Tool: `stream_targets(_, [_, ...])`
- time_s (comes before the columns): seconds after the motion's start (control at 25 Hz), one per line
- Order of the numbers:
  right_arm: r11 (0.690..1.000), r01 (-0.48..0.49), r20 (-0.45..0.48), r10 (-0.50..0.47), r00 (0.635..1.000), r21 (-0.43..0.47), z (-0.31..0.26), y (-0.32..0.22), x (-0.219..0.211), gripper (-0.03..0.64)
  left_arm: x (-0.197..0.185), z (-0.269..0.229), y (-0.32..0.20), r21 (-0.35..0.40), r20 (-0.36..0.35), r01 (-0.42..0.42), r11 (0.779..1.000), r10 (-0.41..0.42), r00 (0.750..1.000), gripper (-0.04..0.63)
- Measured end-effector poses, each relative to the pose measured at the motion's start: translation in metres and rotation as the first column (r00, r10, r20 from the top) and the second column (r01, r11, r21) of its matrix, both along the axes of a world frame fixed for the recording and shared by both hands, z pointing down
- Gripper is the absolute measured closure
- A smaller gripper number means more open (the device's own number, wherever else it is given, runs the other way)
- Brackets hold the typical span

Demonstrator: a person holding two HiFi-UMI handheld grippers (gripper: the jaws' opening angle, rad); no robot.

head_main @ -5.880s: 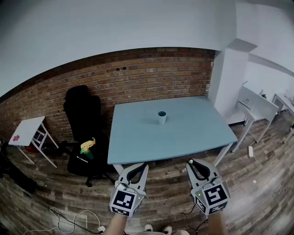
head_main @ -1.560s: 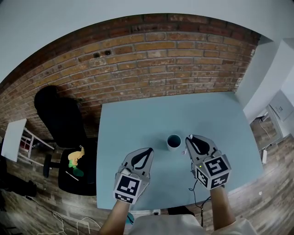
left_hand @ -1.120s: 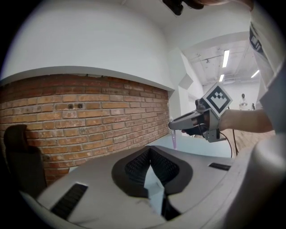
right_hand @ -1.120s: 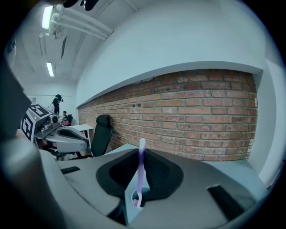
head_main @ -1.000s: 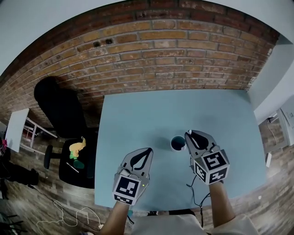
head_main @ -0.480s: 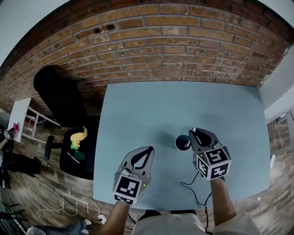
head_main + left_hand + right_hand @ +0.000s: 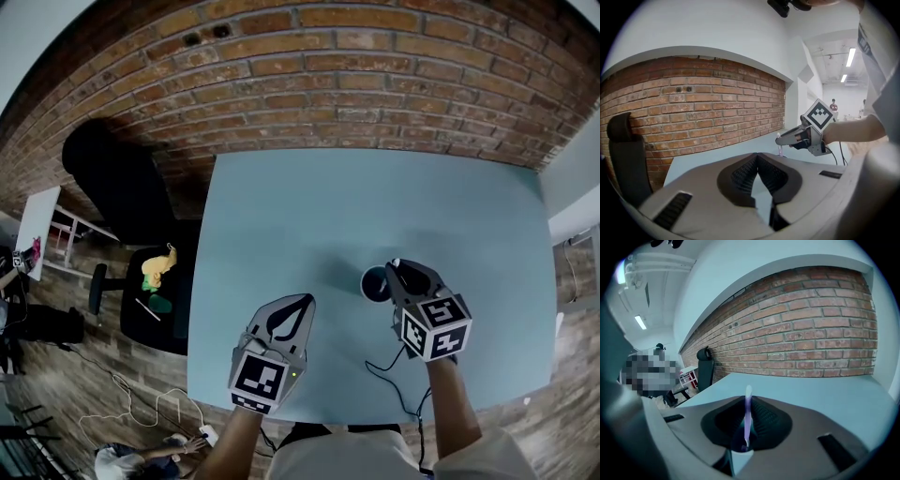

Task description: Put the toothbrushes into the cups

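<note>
A dark teal cup stands on the light blue table, right of centre. My right gripper is at the cup's right rim, shut on a purple and white toothbrush held upright. In the right gripper view the brush's lower end points into the cup's dark opening just under the jaws. The left gripper view shows that gripper and the brush from the side. My left gripper hovers over the table left of the cup, its jaws together at the tips with nothing between them.
A brick wall runs behind the table. A black office chair stands at the table's left, with a yellow and green toy on its seat. A small white side table is further left. A black cable trails from the right gripper.
The right gripper has come down with the toothbrush to the cup's rim. The left gripper has sunk a little and stays shut.
</note>
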State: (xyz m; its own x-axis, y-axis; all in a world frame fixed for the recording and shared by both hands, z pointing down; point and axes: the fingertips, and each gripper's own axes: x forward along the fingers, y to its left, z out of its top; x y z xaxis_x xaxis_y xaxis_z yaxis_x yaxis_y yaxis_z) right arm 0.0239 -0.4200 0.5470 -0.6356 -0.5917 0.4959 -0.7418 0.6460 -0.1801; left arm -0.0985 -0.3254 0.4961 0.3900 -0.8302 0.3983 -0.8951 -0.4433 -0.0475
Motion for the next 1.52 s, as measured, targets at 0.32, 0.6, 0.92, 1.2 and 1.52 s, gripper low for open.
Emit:
stream_targets(0.32, [1.0,0.009,-0.065,-0.009,0.998,-0.012,0.019,0.0,-0.001,0.558,0.003,0.007,-0.003,-0.015,-0.01,-0.012,1.0,0.012,1.0,0.581])
stream_targets(0.6, [0.999,0.031,-0.11,-0.033,0.993,-0.017,0.034,0.0,-0.003,0.551,0.004,0.013,-0.003,-0.025,-0.019,-0.004,1.0,0.004,1.0,0.581])
stream_targets(0.92, [1.0,0.012,-0.106,-0.012,0.994,-0.007,0.035,-0.005,-0.004,0.549,0.004,0.018,-0.001,-0.036,-0.026,0.009,0.999,-0.01,1.0,0.581])
stream_targets(1.2, [1.0,0.008,-0.113,-0.006,0.994,0.014,0.036,-0.008,-0.004,0.543,0.005,0.023,0.002,-0.057,-0.046,0.029,0.998,-0.031,0.998,0.583])
stream_targets(1.52, [1.0,0.022,-0.109,-0.024,0.994,-0.02,0.044,-0.007,-0.008,0.496,0.004,0.025,0.004,-0.074,-0.057,0.036,0.997,-0.04,0.998,0.581])
